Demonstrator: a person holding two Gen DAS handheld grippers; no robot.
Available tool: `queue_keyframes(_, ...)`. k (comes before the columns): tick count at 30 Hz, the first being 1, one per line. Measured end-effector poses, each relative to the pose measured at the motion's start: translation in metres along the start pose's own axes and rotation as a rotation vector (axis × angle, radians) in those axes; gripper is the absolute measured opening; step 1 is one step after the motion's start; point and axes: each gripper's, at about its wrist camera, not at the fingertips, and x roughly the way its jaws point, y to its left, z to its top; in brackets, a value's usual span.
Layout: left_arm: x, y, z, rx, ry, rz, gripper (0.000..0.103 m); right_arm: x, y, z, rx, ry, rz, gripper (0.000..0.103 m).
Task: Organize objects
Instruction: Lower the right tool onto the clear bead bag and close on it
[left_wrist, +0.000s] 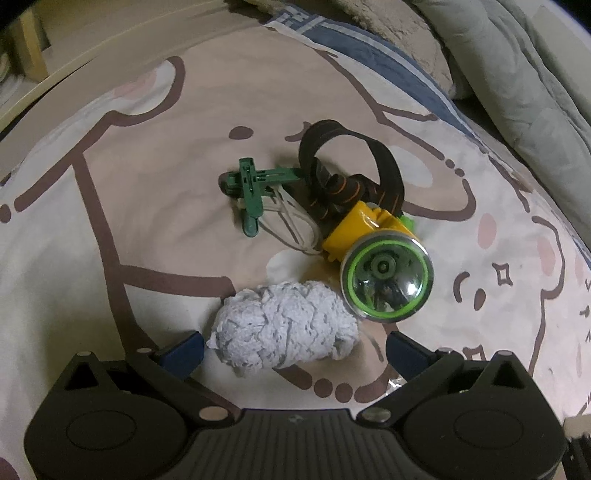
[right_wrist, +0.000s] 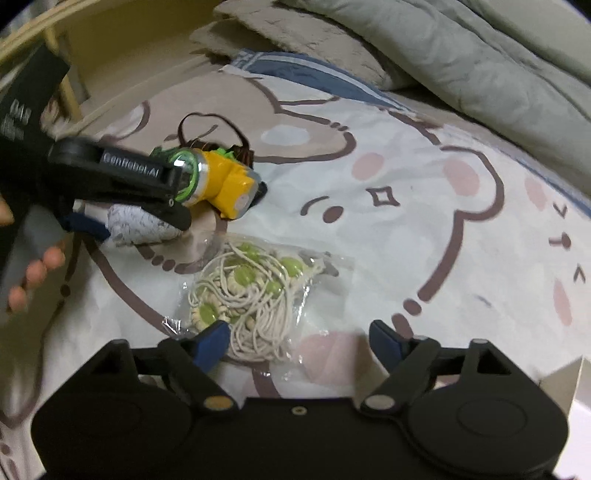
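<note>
In the left wrist view a crumpled white cloth bundle (left_wrist: 286, 326) lies on the bed between the open blue-tipped fingers of my left gripper (left_wrist: 295, 349). Beyond it lie a yellow headlamp (left_wrist: 380, 266) with a black strap, and a green clip (left_wrist: 253, 195) on white cords. In the right wrist view a clear bag of white cords and green beads (right_wrist: 251, 299) lies on the bed just ahead of my open right gripper (right_wrist: 301, 338), whose left fingertip overlaps the bag's edge. The left gripper (right_wrist: 110, 184), the headlamp (right_wrist: 218, 182) and the cloth (right_wrist: 136, 225) show at the left.
The bed has a cartoon-print sheet (right_wrist: 424, 229). A grey-green quilt (right_wrist: 480, 62) and a brownish blanket (left_wrist: 402, 40) are piled at the far side. A wooden bed frame (left_wrist: 33, 48) runs along the far left. A white box corner (right_wrist: 569, 384) sits at my lower right.
</note>
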Motion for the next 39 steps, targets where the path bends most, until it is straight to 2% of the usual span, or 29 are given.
queue_keyframes(2,0.001,0.002,0.001,-0.019,-0.002,0.004,0.103,-0.004,-0.003,0.002,0.077,-0.014,0.025,0.103)
queue_keyframes(6,0.003,0.002,0.001,-0.027,-0.005,0.01,0.103,-0.007,0.002,0.005,0.197,-0.092,0.06,0.103)
queue_keyframes(10,0.004,0.001,-0.001,0.012,0.0,0.047,0.103,0.009,0.023,0.007,0.151,-0.091,-0.002,0.103)
queue_keyframes(14,0.002,0.004,-0.006,0.014,-0.003,0.077,0.103,0.025,0.037,0.005,0.139,-0.095,-0.013,0.103)
queue_keyframes(17,-0.002,0.005,-0.01,0.001,-0.003,0.105,0.103,0.032,0.045,0.006,0.109,-0.117,-0.029,0.103)
queue_keyframes(22,-0.006,0.007,-0.015,-0.061,-0.003,0.139,0.103,0.041,0.048,0.006,0.065,-0.073,-0.122,0.103)
queue_keyframes(24,-0.009,0.009,-0.015,-0.104,-0.011,0.133,0.103,0.039,0.039,0.006,0.086,-0.054,-0.136,0.103)
queue_keyframes(28,-0.007,0.009,-0.011,-0.148,-0.003,0.06,0.103,0.033,0.026,0.007,0.052,-0.043,-0.19,0.103)
queue_keyframes(31,-0.004,0.005,-0.011,-0.166,-0.005,0.061,0.103,0.028,0.016,0.006,0.045,-0.035,-0.198,0.103)
queue_keyframes(39,0.004,-0.004,-0.015,-0.218,-0.056,0.12,0.103,0.027,0.006,0.0,0.055,-0.033,-0.157,0.103)
